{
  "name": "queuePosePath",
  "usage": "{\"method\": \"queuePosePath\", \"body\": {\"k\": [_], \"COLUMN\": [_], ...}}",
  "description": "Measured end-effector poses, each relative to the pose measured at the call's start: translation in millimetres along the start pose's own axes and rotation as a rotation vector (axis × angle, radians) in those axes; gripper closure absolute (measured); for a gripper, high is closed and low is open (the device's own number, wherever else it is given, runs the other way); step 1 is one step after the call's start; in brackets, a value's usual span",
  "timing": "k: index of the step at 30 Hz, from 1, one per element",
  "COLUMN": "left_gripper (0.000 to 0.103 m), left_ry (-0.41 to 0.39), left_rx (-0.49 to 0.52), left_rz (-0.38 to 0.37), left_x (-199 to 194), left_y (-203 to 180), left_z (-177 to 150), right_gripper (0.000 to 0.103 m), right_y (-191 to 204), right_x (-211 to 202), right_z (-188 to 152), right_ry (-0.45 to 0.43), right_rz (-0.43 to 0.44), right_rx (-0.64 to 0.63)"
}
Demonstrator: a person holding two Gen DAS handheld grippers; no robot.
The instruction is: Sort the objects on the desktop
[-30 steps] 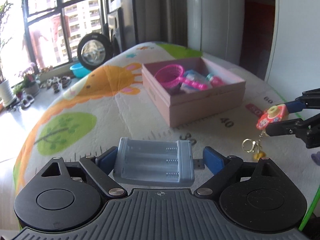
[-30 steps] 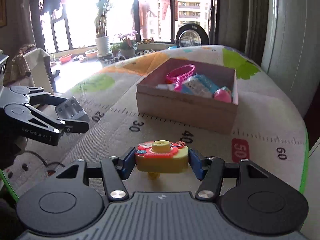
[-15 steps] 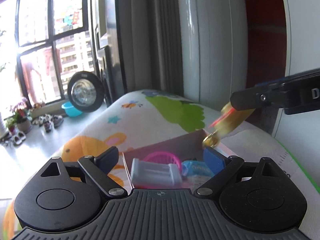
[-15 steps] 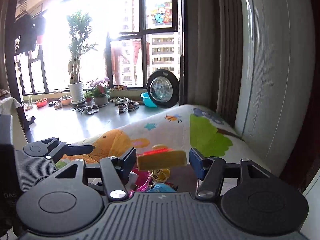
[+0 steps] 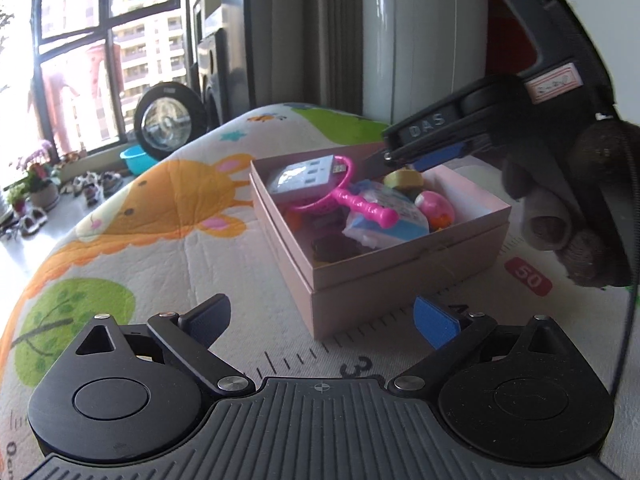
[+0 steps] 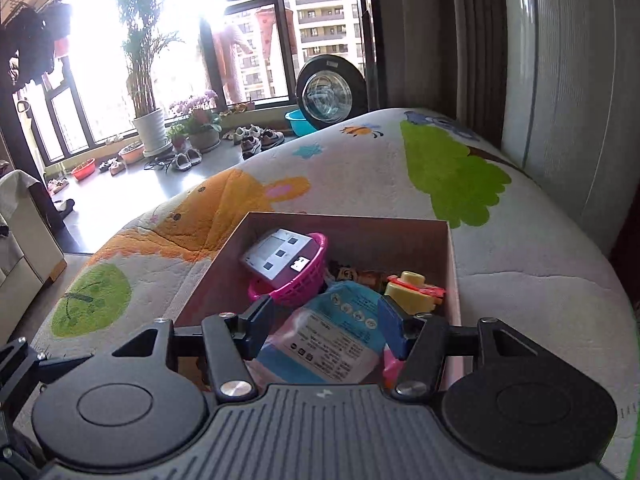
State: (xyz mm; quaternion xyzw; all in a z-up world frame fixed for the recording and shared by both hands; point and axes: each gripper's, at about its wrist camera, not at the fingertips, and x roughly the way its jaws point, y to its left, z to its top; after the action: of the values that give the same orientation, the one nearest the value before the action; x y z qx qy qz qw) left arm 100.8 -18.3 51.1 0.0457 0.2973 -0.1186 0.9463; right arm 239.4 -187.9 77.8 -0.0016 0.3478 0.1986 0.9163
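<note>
Pink cardboard box (image 5: 404,268) on giraffe-print mat (image 5: 168,240), grey battery charger (image 5: 306,178) resting in magenta basket (image 6: 294,284) inside, left gripper (image 5: 320,322) empty, jaws opening wide, right gripper (image 6: 326,326) part-open over box, yellow toy camera (image 6: 412,292) lying beyond its fingertips, unheld.

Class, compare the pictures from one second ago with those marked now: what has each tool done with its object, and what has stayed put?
The left tool has dropped the grey battery holder onto the pink basket in the box; its jaws are opening, nothing between them. The right tool has released the yellow toy camera into the box too. The box and play mat stayed put.
</note>
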Motion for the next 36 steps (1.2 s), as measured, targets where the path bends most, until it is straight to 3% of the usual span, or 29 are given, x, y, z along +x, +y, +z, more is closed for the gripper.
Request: {"method": "queuePosePath", "body": {"k": [2,3,7,10,13,14,15,16,18,23,26,32,36], "left_gripper": [0.002,0.002,0.001,0.001,0.0,0.0,0.0,0.0,0.0,0.0,0.0,0.0,0.0], "left_ry": [0.003,0.004,0.007,0.022,0.017,0.009,0.004,0.002,0.02,0.055,0.08,0.101,0.102], "left_rx": [-0.019,-0.027,-0.053,-0.075,-0.091,-0.098,-0.106,-0.115,-0.14,-0.177,-0.184,-0.141,-0.181], "left_rz": [0.0,0.004,0.018,0.029,0.057,0.071,0.083,0.094,0.112,0.19,0.19,0.218,0.251], "left_x": [-4.4,-7.7,-15.8,-13.8,-14.8,-17.0,-18.4,-19.3,-18.4,-9.9,-5.8,7.8,18.4], "left_y": [2.7,4.3,14.0,15.1,11.8,10.2,8.7,6.9,2.3,-12.5,-21.4,-41.5,-38.9], "left_z": [-4.2,-6.7,-14.5,-18.8,-23.0,-25.9,-28.3,-30.5,-34.2,-42.2,-47.3,-50.2,-45.1], "right_gripper": [0.047,0.042,0.041,0.042,0.042,0.036,0.023,0.016,0.0,0.0,0.0,0.0,0.0], "right_y": [3.4,4.8,29.0,20.6,12.6,13.5,14.3,13.8,14.5,10.1,3.1,-13.2,-16.2], "right_x": [27.4,30.0,18.4,8.7,-28.1,-46.5,-64.1,-81.5,-103.9,-111.6,-97.4,-65.7,-57.4], "right_z": [-0.3,-2.4,-19.1,-25.3,-37.8,-46.1,-55.3,-65.1,-83.8,-129.3,-152.0,-157.6,-153.1], "right_ry": [0.079,0.077,0.092,0.093,-0.017,-0.063,-0.1,-0.133,-0.16,-0.076,-0.031,0.064,0.046], "right_rz": [0.016,0.036,0.044,0.006,-0.043,-0.037,-0.026,-0.014,-0.007,-0.08,-0.141,-0.221,-0.234], "right_rx": [0.032,0.051,-0.107,-0.107,-0.116,-0.134,-0.142,-0.141,-0.128,-0.048,-0.008,0.015,0.011]}}
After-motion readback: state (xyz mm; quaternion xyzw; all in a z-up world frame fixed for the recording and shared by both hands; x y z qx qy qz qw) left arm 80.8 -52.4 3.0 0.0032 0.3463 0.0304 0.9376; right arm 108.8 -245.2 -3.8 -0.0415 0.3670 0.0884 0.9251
